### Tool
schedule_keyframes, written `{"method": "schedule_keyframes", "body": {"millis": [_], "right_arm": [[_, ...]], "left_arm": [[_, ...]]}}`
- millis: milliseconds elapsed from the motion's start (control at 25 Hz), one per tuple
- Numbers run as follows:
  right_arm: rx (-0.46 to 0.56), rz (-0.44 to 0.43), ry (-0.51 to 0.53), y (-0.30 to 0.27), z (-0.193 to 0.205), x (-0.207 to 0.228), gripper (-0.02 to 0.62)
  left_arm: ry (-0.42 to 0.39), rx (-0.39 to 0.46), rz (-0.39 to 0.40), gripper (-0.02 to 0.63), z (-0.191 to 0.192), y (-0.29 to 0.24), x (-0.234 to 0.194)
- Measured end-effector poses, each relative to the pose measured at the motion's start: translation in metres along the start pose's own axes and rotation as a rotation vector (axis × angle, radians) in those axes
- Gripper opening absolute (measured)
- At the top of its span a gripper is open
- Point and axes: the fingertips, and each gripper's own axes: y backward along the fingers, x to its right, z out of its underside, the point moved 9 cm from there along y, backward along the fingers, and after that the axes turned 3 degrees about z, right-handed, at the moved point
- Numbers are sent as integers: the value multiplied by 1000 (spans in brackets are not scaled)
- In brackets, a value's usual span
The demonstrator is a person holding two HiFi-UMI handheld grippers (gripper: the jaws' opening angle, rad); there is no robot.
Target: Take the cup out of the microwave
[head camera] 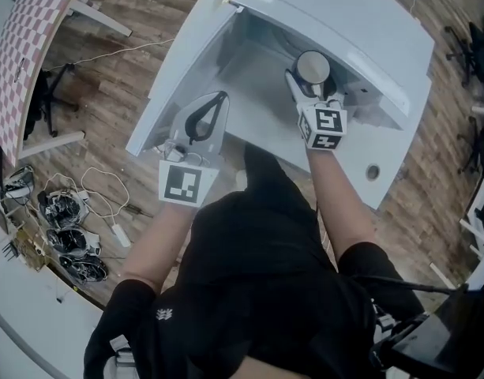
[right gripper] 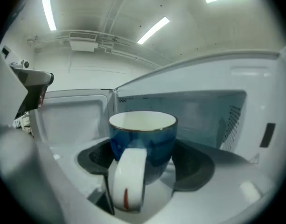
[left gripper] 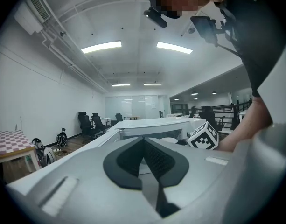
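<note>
A blue cup [right gripper: 143, 139] with a white inside and a white handle [right gripper: 129, 181] sits between the dark pads [right gripper: 191, 167] of my right gripper [right gripper: 143, 160], which is shut on it. In the head view the cup [head camera: 313, 67] is at the mouth of the white microwave [head camera: 336, 22], held by the right gripper [head camera: 311, 84]. The microwave door [right gripper: 70, 118] stands open at the left, and the cavity [right gripper: 203, 115] shows behind the cup. My left gripper [head camera: 221, 98] hovers left of the cup, in front of the door, shut with nothing in it [left gripper: 143, 141].
The microwave stands on a white table [head camera: 360, 160] with a round hole [head camera: 373, 171]. On the wooden floor lie cables and gear [head camera: 68, 231] at the left. A checkered board [head camera: 24, 50] stands far left, office chairs [head camera: 470, 42] at the right.
</note>
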Motion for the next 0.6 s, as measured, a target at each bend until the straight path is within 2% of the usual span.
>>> {"method": "schedule_keyframes", "body": {"millis": [320,600], "right_arm": [[-3,-39,3,60,-12,-14,385],[-2,-71,29,108,-32,-17,385]], "left_arm": [[-66,8,3,6,-14,35,20],[-92,6,-7,8,-30,59,33]]}}
